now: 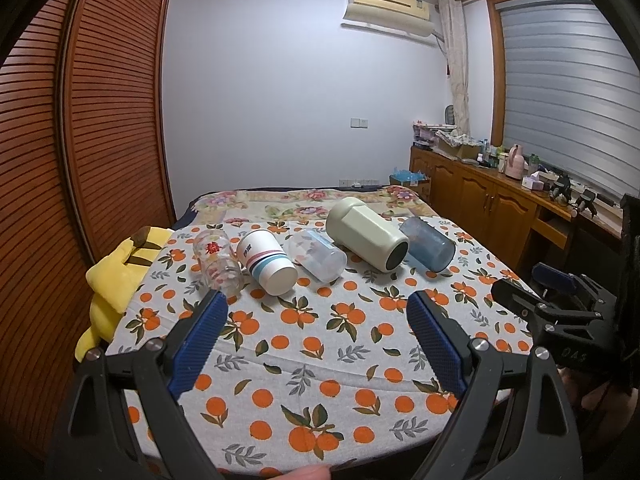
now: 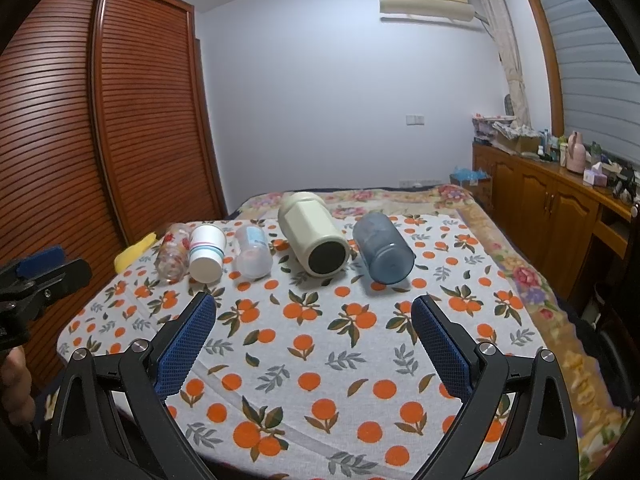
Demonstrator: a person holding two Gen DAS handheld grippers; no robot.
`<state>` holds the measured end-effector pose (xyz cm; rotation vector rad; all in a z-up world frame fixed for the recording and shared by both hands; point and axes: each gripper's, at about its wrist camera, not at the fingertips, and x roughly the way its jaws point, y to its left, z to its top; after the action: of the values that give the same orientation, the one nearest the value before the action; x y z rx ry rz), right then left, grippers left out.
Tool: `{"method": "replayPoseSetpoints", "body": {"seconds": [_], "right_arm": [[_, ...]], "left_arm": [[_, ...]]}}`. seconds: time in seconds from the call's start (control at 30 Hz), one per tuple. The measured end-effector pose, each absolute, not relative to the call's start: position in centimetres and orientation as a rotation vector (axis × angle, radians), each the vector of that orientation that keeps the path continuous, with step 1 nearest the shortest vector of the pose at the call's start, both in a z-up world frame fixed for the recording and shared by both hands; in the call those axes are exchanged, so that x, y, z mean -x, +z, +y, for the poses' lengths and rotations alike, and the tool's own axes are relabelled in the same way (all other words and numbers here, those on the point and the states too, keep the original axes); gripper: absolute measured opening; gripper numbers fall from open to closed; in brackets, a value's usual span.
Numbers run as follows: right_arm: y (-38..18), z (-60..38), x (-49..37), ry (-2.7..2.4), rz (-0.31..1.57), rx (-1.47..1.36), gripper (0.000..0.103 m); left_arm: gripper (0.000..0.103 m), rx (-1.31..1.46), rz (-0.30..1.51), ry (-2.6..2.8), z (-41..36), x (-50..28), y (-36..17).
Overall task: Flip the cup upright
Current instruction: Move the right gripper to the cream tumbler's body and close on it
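Observation:
Several cups lie on their sides in a row on the orange-print cloth (image 1: 312, 344): a clear glass with red print (image 1: 218, 264), a white cup with stripes (image 1: 267, 266), a clear plastic cup (image 1: 318, 255), a cream mug (image 1: 366, 234) and a blue cup (image 1: 428, 249). The same row shows in the right wrist view: glass (image 2: 173, 254), striped cup (image 2: 206, 253), clear cup (image 2: 253, 252), cream mug (image 2: 313, 234), blue cup (image 2: 383, 247). My left gripper (image 1: 318, 308) is open and empty, short of the row. My right gripper (image 2: 314, 312) is open and empty, short of the row too.
A yellow plush toy (image 1: 120, 276) lies at the cloth's left edge. A slatted wooden wardrobe (image 1: 80, 120) stands on the left. A wooden cabinet (image 1: 500, 196) with clutter runs along the right wall. The floral bedspread (image 2: 520, 272) extends beyond the cloth.

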<state>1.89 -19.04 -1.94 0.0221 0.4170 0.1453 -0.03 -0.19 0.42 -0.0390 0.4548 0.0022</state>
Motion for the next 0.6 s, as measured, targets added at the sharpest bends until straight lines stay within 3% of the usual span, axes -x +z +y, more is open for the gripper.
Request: {"method": "replayPoseSetpoints", "body": {"seconds": [0.6], "right_arm": [[-4.3,-18.7,-8.4,0.232,0.56,0.044,0.098]], "left_arm": [[0.092,-0.002,0.524,-0.013,1.3,-5.8,-2.6]]}}
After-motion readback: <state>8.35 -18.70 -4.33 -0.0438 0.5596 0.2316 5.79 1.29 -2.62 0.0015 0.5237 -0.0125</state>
